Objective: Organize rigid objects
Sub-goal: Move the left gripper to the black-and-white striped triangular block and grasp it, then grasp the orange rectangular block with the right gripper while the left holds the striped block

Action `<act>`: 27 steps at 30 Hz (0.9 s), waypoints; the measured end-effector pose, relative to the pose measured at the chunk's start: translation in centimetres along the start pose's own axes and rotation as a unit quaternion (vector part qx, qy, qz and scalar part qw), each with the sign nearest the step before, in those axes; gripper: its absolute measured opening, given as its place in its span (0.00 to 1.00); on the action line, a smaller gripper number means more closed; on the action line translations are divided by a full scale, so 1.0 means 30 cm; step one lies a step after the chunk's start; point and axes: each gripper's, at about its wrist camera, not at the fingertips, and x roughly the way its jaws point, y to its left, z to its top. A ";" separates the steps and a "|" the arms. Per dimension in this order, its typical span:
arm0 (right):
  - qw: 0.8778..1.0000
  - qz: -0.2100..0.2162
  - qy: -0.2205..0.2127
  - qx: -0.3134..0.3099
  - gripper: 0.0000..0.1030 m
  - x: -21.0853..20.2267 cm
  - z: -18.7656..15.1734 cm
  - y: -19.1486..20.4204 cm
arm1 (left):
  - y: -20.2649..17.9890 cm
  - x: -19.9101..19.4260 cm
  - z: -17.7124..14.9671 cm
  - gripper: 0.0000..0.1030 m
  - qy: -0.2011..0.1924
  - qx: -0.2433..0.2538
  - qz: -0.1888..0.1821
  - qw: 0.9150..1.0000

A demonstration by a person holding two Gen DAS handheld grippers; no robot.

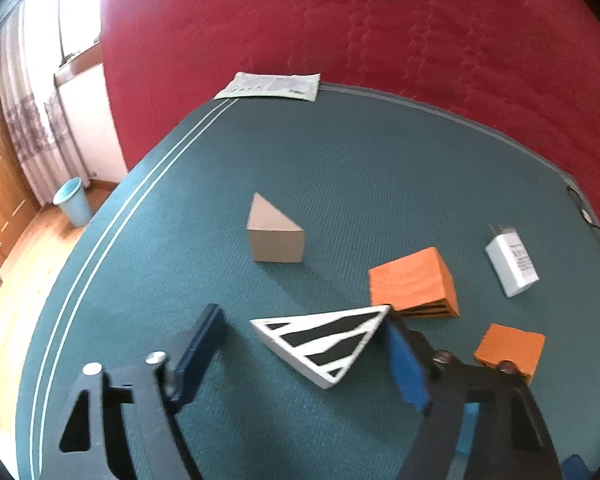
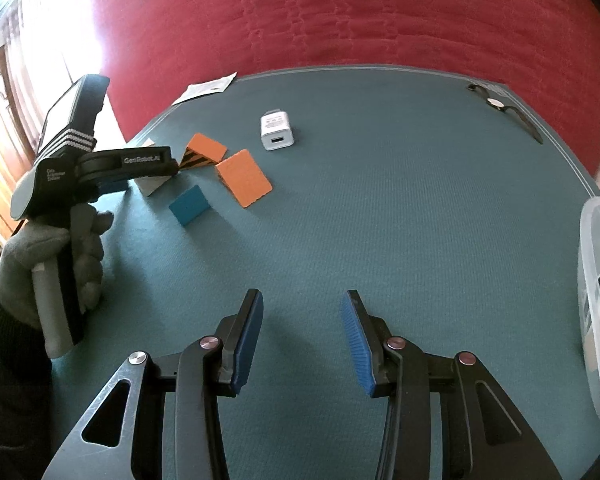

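on the green table mat (image 1: 340, 168), the black-and-white striped wedge (image 1: 324, 340) lies between the fingers of the left gripper (image 1: 306, 334). its long striped face runs across the gap, its pointed end touching the right blue pad (image 1: 404, 364), while the left finger (image 1: 204, 340) stands apart from the blunt end. the jaws are apart and not yet clamped on it. the right gripper (image 2: 303, 336) hovers over bare mat, its fingers apart and holding nothing, well away from the blocks. the left hand (image 2: 56, 256) is plainly the nearer. a tan wedge (image 1: 274, 236), two orange blocks (image 1: 414, 280) and a white charger (image 1: 512, 264) lie beyond. a clear bin (image 2: 598, 300) sits at the right edge, likely the destination.
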 end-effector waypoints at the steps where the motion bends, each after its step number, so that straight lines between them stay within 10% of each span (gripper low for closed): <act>1: 1.000 0.002 0.001 -0.003 0.42 0.002 0.003 0.006 | -0.002 -0.003 0.001 0.66 -0.001 0.002 -0.002 1.000; 27: 0.997 0.023 0.006 -0.072 0.42 0.242 0.256 0.100 | -0.006 -0.069 -0.010 0.58 -0.028 0.006 -0.021 0.999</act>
